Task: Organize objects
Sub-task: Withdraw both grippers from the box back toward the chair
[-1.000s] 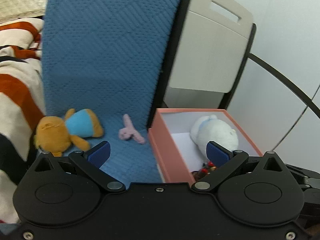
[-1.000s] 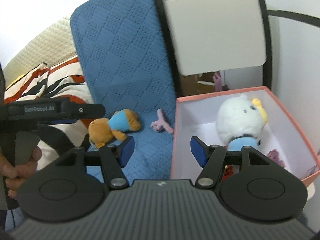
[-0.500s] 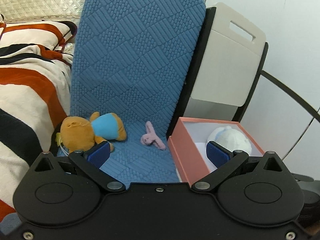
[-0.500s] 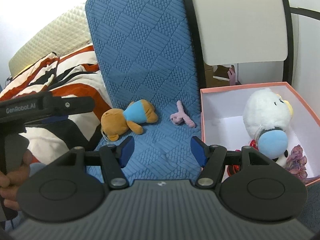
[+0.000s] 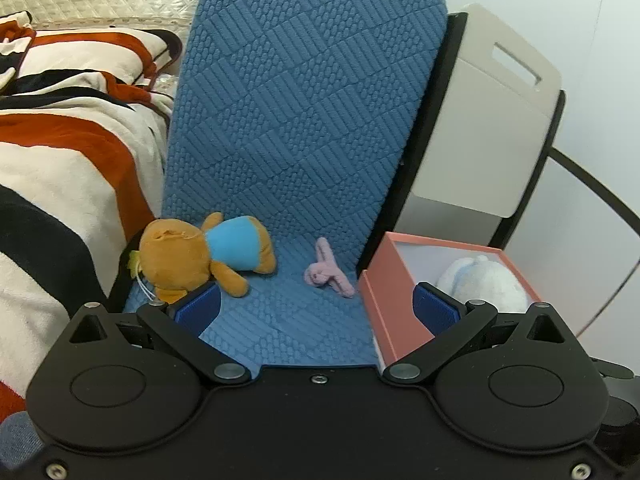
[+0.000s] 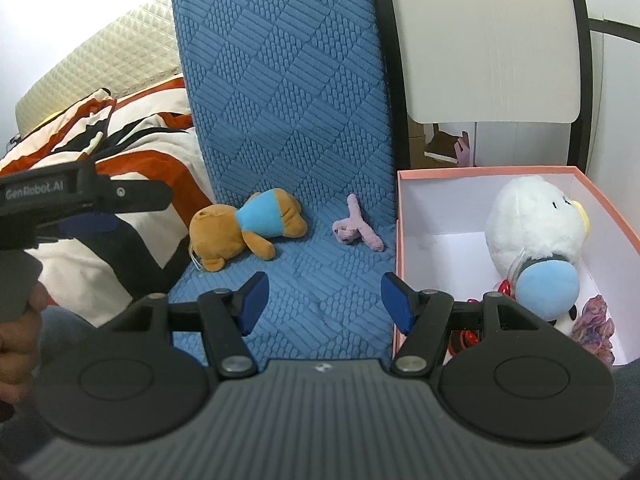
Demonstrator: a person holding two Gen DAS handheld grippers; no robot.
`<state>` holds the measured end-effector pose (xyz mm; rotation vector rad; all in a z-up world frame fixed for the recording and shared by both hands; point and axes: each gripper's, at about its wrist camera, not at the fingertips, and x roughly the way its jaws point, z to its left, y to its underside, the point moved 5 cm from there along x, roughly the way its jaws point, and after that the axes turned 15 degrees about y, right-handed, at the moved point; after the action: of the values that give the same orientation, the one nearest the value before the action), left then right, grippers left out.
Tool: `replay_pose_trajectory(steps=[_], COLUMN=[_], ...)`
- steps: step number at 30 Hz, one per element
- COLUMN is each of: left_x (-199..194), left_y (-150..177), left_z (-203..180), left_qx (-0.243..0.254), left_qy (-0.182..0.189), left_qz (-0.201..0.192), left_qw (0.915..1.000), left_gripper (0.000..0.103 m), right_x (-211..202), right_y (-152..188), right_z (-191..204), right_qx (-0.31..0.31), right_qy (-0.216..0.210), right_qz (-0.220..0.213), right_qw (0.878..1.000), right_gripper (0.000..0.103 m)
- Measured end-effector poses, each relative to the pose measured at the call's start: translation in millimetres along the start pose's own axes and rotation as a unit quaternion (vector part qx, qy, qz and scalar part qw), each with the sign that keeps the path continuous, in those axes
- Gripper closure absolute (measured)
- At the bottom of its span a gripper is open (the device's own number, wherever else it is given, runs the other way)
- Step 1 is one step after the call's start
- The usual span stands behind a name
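Note:
A brown plush bear in a blue shirt [image 5: 204, 252] [image 6: 244, 232] lies on the blue quilted cushion [image 5: 304, 128] [image 6: 288, 120]. A small pink plush piece [image 5: 326, 270] [image 6: 358, 228] lies to its right. A pink box [image 5: 390, 300] [image 6: 492, 171] at the right holds a white plush toy [image 5: 480, 282] [image 6: 532, 224], a purple knit item [image 6: 594, 328] and a red item [image 6: 464, 336]. My left gripper [image 5: 316, 308] is open and empty, close in front of the bear. My right gripper [image 6: 324, 302] is open and empty over the cushion's near part.
A striped orange, black and white blanket [image 5: 60, 152] [image 6: 132, 148] lies at the left. A grey panel with a black frame [image 5: 488, 128] [image 6: 484, 40] stands behind the box. The left gripper's body [image 6: 60, 196] and a hand show at the left of the right wrist view.
Both grippers have pulled back from the box and cushion, so more of the cushion shows. The left view has shifted leftward toward the bear. Both stay open and empty.

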<state>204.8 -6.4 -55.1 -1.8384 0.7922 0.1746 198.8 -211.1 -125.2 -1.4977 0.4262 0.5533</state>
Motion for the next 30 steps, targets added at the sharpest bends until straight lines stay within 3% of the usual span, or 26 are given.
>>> replay_pose_trajectory(steps=[16,17,20,30], left_x=[31,35,46,91], left_y=[2,1,-5,-24], left_z=[7,9,16,49], left_qx=[-0.010,-0.015,-0.016,-0.016], left_qy=[-0.035,-0.038,-0.045,-0.066], left_qz=[0.012,0.015,0.017,0.045], left_qw=[0.9993,0.9991,0.9987,0.9967], left_gripper=[0.001,0.001,0.001,0.001], right_x=[31,35,42,61], right_y=[15,15,12,4], right_z=[-16,-16,-13,7], right_qx=[0.007,0.006,0.001,-0.021], right_qy=[-0.015,-0.016,-0.023,-0.047], right_qz=[0.007,0.009,0.007,0.010], right_qw=[1.000,1.000,1.000,0.999], right_gripper=[0.036,0.034,0.012,0.012])
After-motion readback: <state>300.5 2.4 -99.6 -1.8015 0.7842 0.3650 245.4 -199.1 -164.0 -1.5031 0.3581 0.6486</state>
